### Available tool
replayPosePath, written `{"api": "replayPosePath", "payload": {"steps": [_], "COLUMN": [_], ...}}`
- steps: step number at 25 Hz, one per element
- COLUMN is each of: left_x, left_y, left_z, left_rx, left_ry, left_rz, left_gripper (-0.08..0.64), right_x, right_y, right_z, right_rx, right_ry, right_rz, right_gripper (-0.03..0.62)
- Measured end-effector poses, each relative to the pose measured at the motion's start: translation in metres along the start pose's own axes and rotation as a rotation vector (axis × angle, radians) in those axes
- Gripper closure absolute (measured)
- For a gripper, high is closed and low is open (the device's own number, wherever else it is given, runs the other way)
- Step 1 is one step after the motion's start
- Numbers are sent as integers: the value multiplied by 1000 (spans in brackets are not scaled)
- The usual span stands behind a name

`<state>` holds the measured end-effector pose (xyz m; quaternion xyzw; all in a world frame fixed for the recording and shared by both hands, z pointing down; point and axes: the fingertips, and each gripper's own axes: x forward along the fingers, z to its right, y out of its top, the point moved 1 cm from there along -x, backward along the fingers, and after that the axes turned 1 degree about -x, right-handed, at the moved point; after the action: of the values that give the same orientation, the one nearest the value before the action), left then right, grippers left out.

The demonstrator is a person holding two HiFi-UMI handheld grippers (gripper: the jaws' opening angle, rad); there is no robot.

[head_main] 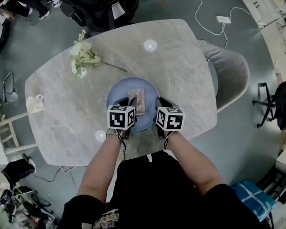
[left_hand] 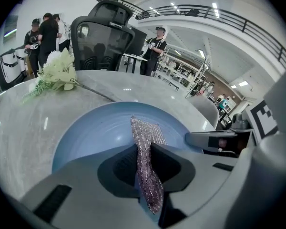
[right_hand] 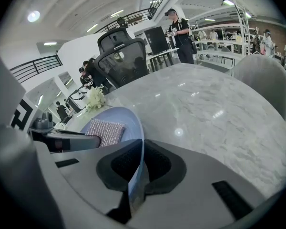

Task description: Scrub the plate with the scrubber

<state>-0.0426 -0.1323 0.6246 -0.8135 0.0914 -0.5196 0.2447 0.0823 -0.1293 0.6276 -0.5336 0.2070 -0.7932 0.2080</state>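
Left tool [left_hand: 144, 152] is clamping its jaws on the near end of the silvery mesh scrubber [left_hand: 150, 132], whose far end is resting in the middle of the blue plate [left_hand: 90, 132]. Right tool [right_hand: 142, 162] is pinching the plate's right rim edge-on between nearly closed jaws. Seen from the head view, the plate is sitting at frame centre on the grey marble tabletop [head_main: 181, 75], both tools meeting its lower edge. White flowers [head_main: 83, 56] are lying toward the upper left, well apart from the plate.
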Motion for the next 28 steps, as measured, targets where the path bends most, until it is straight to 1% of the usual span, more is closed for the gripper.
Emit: {"api": "replayPosePath", "payload": {"steps": [8,14,20,24,28], "left_x": [-19,-33,-41,-49,-57], "left_y": [-2,-1,-4,-6,-7], "left_z": [-29,-45,-61,-70,-81], "left_rx": [50,125,178,186,173], "left_ry": [105,189,246,273,301], "left_rz": [-11,-24,-21,-21,-14], "left_gripper": [477,477,477,477,477], "right_x": [0,0,0,1,2], "right_y": [0,0,0,-1,-1], "right_z": [0,0,0,0,0], "right_rx": [-2,-3,-5,-6,-11], "right_ry": [1,2,-3,-9,-17], "right_rz": [-3,-5,-4,-2,-2], "right_gripper": [566,566,566,565,565]}}
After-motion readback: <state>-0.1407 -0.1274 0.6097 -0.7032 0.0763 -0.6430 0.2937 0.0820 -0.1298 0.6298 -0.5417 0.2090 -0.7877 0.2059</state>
